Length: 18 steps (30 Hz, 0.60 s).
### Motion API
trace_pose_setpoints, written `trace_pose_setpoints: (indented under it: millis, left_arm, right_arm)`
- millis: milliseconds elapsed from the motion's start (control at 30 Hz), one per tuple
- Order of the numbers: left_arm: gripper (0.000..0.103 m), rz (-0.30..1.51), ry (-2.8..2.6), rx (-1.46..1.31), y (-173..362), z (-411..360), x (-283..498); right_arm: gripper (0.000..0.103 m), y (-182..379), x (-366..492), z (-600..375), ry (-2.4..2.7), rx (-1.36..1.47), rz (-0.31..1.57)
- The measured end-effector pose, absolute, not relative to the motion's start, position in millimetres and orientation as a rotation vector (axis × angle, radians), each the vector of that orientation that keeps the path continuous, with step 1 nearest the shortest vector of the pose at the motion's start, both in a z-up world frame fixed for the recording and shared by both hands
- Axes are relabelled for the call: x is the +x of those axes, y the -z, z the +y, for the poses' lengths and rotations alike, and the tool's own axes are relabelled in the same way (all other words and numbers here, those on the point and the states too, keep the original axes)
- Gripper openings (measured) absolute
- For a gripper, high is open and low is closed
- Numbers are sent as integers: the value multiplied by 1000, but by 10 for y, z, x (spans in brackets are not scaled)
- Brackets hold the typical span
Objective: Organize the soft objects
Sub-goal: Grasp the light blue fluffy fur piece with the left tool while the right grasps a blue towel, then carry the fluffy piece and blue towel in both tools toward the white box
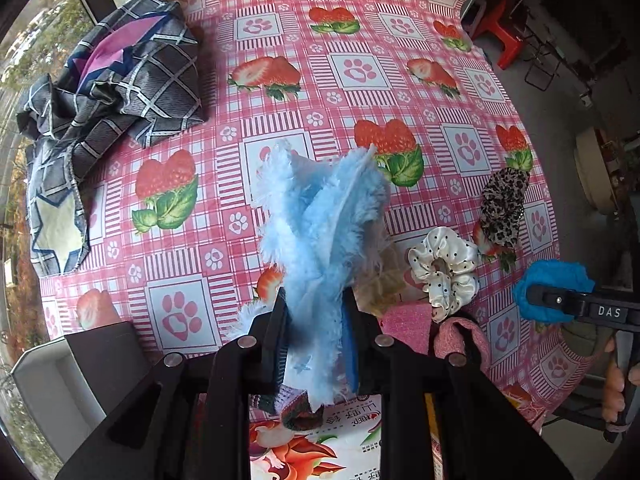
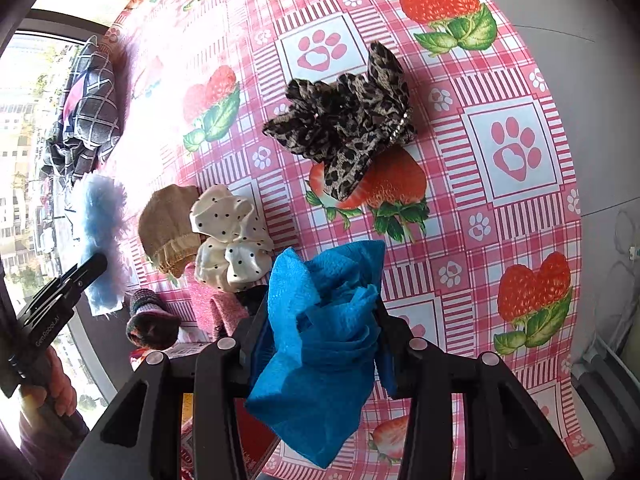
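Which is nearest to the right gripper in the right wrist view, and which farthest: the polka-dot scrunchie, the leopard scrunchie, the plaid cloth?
From the right gripper:
1. polka-dot scrunchie, just ahead, left.
2. leopard scrunchie, farther ahead, mid-table.
3. plaid cloth, far left edge by the window.

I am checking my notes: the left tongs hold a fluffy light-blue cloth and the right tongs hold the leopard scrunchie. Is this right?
Not quite. The right tongs hold a bright blue cloth; the leopard scrunchie lies free on the table, as the right wrist view shows. The left tongs do hold the fluffy light-blue cloth.

Both wrist views look closely down, sharing the polka-dot scrunchie (image 1: 444, 270) (image 2: 230, 236).
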<state>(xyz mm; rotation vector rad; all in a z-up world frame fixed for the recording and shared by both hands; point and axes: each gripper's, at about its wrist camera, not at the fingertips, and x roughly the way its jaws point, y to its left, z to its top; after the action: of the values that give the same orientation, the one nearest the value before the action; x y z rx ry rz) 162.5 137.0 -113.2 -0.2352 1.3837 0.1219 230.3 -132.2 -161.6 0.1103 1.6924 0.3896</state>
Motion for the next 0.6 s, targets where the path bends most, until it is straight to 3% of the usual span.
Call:
trace_pose_setpoints:
  millis: [600]
  left_arm:
    - [25,1259,-246,-244,415,1440,1036]
  right_arm:
    - [44,755,2116,-760,-522,55,1532]
